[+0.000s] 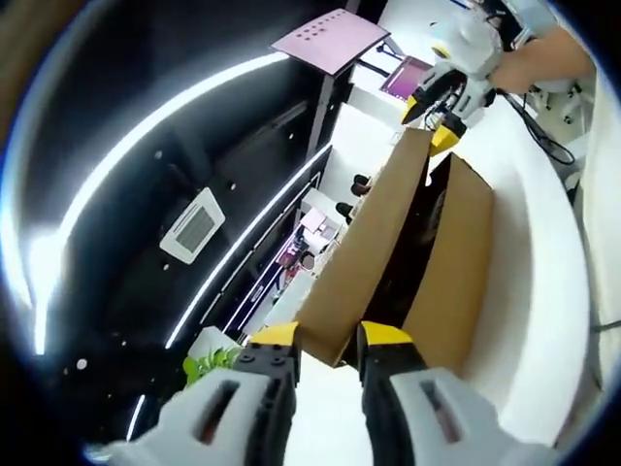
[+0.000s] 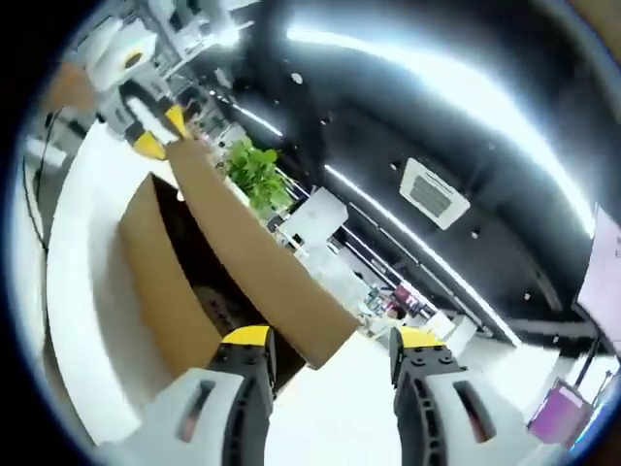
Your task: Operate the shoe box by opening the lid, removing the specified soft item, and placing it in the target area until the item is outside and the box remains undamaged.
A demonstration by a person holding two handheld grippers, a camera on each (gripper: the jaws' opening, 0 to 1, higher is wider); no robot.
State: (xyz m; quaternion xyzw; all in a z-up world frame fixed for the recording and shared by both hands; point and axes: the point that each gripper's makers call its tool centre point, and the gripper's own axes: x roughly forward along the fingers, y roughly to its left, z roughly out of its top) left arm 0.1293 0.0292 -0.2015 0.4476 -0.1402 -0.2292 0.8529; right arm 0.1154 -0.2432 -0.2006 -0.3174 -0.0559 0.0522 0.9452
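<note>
A brown cardboard shoe box [image 1: 456, 262] lies on a white table [image 1: 543, 291], with its dark inside [image 1: 412, 252] showing. Its lid [image 1: 364, 248] is raised and runs lengthwise between the two grippers. My left gripper [image 1: 330, 342] holds the near end of the lid, which fills the gap between its yellow-tipped fingers. The right gripper [image 1: 434, 118] sits at the far end. In the right gripper view, the lid's corner [image 2: 315, 340] lies between the spread fingers of my right gripper [image 2: 330, 342], touching one of them. The left gripper [image 2: 155, 131] is at the lid's [image 2: 243, 243] far end. The box contents are too dark to make out.
A person's arm [image 1: 543, 58] reaches in behind the right gripper, and a black cable [image 1: 543, 136] trails over the table. A green plant [image 2: 254, 175] stands beyond the box. Dark ceiling with light strips [image 1: 175, 116] and office desks lie behind.
</note>
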